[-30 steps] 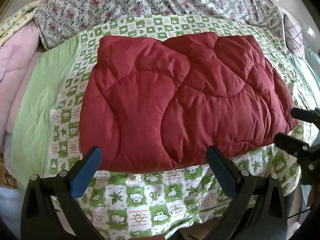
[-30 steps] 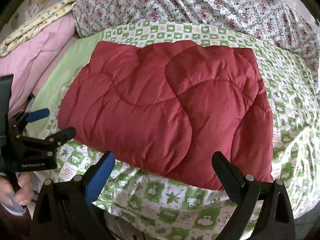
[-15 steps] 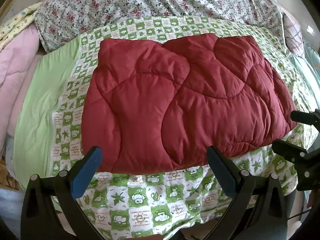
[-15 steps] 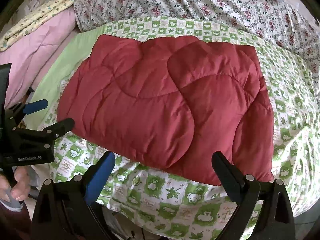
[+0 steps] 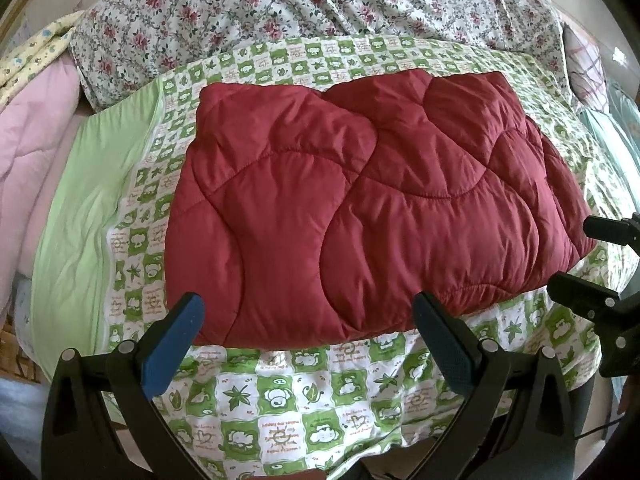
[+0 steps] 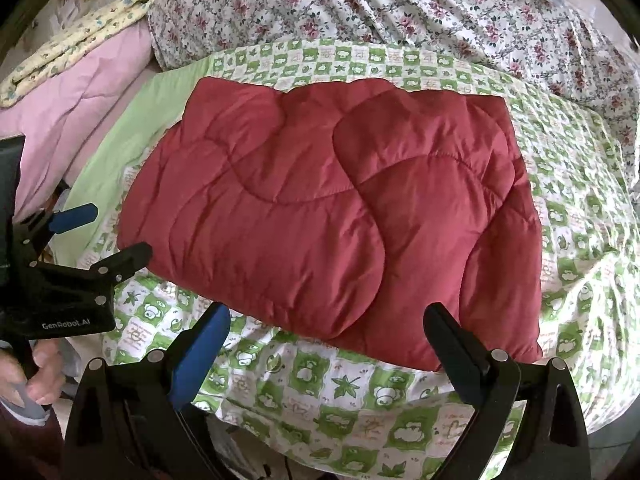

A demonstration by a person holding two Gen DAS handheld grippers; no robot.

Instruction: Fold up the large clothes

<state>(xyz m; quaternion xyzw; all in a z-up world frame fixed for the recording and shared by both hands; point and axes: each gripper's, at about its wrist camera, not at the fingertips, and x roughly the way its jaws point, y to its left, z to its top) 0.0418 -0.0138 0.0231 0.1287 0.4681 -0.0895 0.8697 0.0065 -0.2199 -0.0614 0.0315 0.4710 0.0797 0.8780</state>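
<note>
A dark red quilted garment point(image 5: 360, 208) lies folded into a flat rectangle on the green-and-white checked sheet point(image 5: 280, 420); the right wrist view shows the same garment point(image 6: 328, 216). My left gripper point(image 5: 308, 316) stands open just short of the garment's near edge, nothing between its fingers. My right gripper point(image 6: 326, 328) is open too, in front of the near right part of the edge. Each gripper shows in the other's view: the right gripper point(image 5: 592, 264) at the garment's right corner, the left gripper point(image 6: 100, 236) at its left corner.
A floral quilt point(image 5: 320, 0) is bunched behind the sheet. Pink bedding point(image 5: 32, 140) and a yellow patterned cloth point(image 6: 80, 36) lie to the left. A plain green strip point(image 5: 88, 208) borders the sheet. A hand point(image 6: 32, 376) holds the left gripper's handle.
Both grippers have drawn slightly back and shifted; the garment sits a little higher in the views. It has not moved on the sheet, and both grippers stay open.
</note>
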